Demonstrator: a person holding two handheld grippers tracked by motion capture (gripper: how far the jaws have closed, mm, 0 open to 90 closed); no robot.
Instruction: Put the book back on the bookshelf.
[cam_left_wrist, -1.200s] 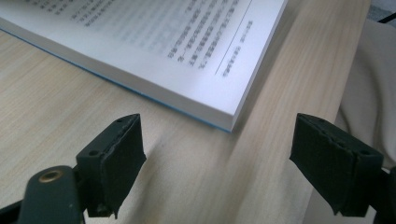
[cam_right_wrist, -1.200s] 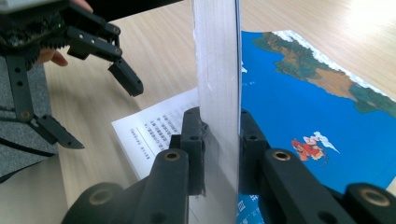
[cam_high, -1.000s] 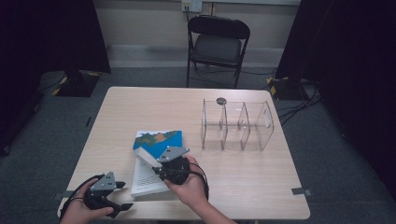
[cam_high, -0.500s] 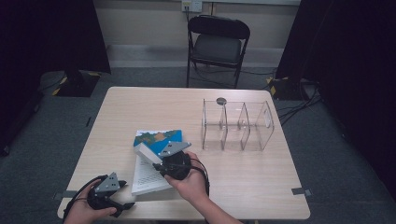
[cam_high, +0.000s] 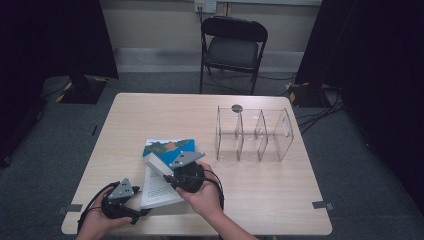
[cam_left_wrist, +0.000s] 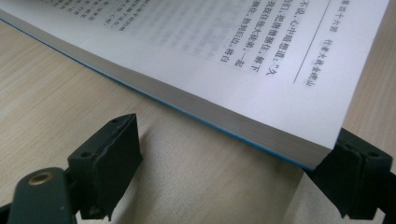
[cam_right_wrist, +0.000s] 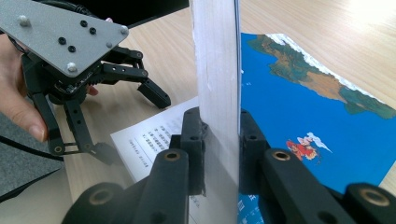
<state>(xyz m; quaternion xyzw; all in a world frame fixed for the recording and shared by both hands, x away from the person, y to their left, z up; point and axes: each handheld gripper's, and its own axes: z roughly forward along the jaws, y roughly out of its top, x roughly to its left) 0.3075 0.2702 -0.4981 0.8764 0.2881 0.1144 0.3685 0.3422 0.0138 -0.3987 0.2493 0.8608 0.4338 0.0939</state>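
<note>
From above, the open book (cam_high: 159, 187) lay at the table's (cam_high: 270, 200) near left, its block of pages lifted by the right gripper (cam_high: 170, 176); floppy stuff, best pinched thick near the edge. Left gripper view: left gripper (cam_left_wrist: 224, 154) had just been opening, spread, pages' corner between its jaws, unpressed. Right gripper view: right gripper (cam_right_wrist: 219, 140) clamped that page block (cam_right_wrist: 217, 70) upright.

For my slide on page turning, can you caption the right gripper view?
Right tongs clamp a raised block of book pages.
</note>
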